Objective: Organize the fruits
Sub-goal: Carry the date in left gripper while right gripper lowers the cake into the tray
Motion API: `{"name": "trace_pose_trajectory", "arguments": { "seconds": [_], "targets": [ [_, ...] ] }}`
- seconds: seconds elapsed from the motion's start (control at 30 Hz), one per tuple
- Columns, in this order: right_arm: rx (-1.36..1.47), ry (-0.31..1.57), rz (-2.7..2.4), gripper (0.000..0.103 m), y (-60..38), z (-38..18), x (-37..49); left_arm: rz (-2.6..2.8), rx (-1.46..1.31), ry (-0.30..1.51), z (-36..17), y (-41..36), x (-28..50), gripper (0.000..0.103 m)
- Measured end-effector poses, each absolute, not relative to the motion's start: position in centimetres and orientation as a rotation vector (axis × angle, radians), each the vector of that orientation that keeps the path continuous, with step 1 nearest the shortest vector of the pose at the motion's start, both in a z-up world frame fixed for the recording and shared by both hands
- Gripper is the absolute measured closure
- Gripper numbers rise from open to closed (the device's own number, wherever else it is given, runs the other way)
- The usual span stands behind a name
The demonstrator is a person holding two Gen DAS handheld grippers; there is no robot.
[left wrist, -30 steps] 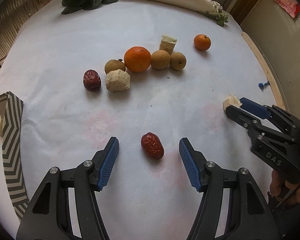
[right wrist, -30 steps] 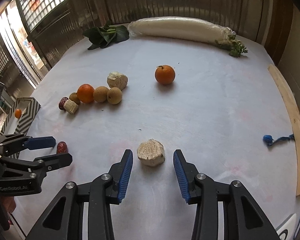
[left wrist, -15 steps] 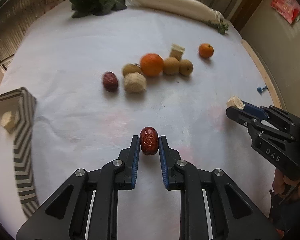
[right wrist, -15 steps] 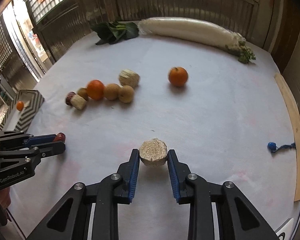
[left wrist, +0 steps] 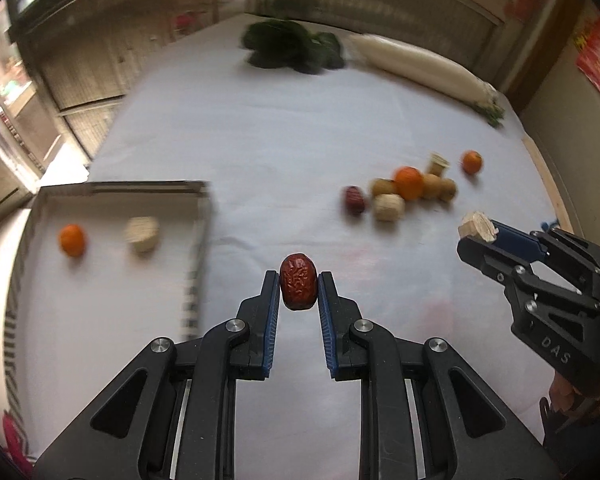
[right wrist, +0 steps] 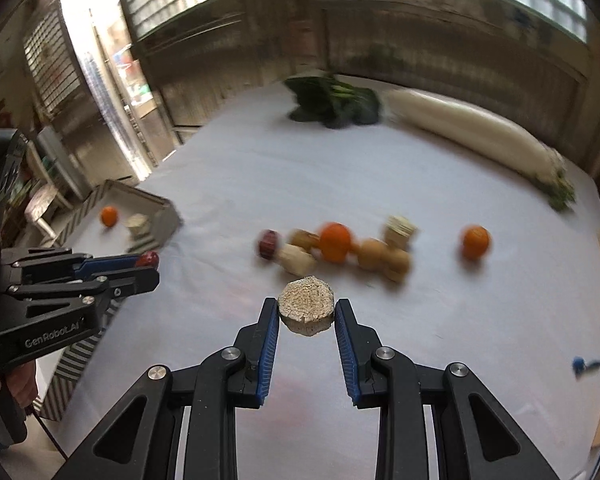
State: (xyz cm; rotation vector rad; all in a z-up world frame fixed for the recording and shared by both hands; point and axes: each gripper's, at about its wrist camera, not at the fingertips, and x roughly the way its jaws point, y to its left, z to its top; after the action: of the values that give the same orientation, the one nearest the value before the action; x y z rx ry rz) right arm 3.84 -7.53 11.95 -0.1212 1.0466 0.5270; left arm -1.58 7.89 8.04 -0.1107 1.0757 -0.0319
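The left gripper point(left wrist: 299, 286) has its jaws clamped narrow on a wrinkled dark-red dried date point(left wrist: 298, 281), pinched by its sides near the tips and lifted clear of the white-clothed counter point(left wrist: 268, 128). The right gripper point(right wrist: 306, 312) has its jaws closed on a pale, rough-cut round chunk point(right wrist: 306, 310), also held at the very tips, above the cloth. Off to the left sits the shallow tray with a striped rim point(left wrist: 198, 240), already holding a small orange mandarin point(left wrist: 72, 240) and another pale chunk point(left wrist: 142, 233). The remaining cluster point(left wrist: 402, 194), with a second date, brownish round fruits, an orange and pale pieces, lies well apart, toward the right. A lone mandarin point(right wrist: 476, 242) sits beyond it, with leafy greens point(left wrist: 292, 50) and a long white radish point(left wrist: 420, 68) at the far edge. The risks, I judge, are a tip-held date slipping or rolling out during a fast swing, both grippers crowding each other over the tray, or a jaw catching its raised rim.
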Motion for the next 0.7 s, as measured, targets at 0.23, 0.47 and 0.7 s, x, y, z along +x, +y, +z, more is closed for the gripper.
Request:
{"name": "trace_pose_trajectory", "arguments": {
  "seconds": [0.23,0.47,0.7],
  "targets": [
    [-0.17,1.028,0.623,0.075,-1.9,12.4,3.4,0.067,-0.144,1.06,8.4,13.0,-3.2,0.085],
    [-0.208,1.023,0.698,0.075,2.7,12.6,2.8,0.145,-0.175,1.054,8.3,17.0,-4.7,0.085],
    [-0.241,1.025,0.752,0.075,6.2,12.4,2.2,0.2,-0.202,1.059,7.7,20.0,-5.7,0.085]
  ]
}}
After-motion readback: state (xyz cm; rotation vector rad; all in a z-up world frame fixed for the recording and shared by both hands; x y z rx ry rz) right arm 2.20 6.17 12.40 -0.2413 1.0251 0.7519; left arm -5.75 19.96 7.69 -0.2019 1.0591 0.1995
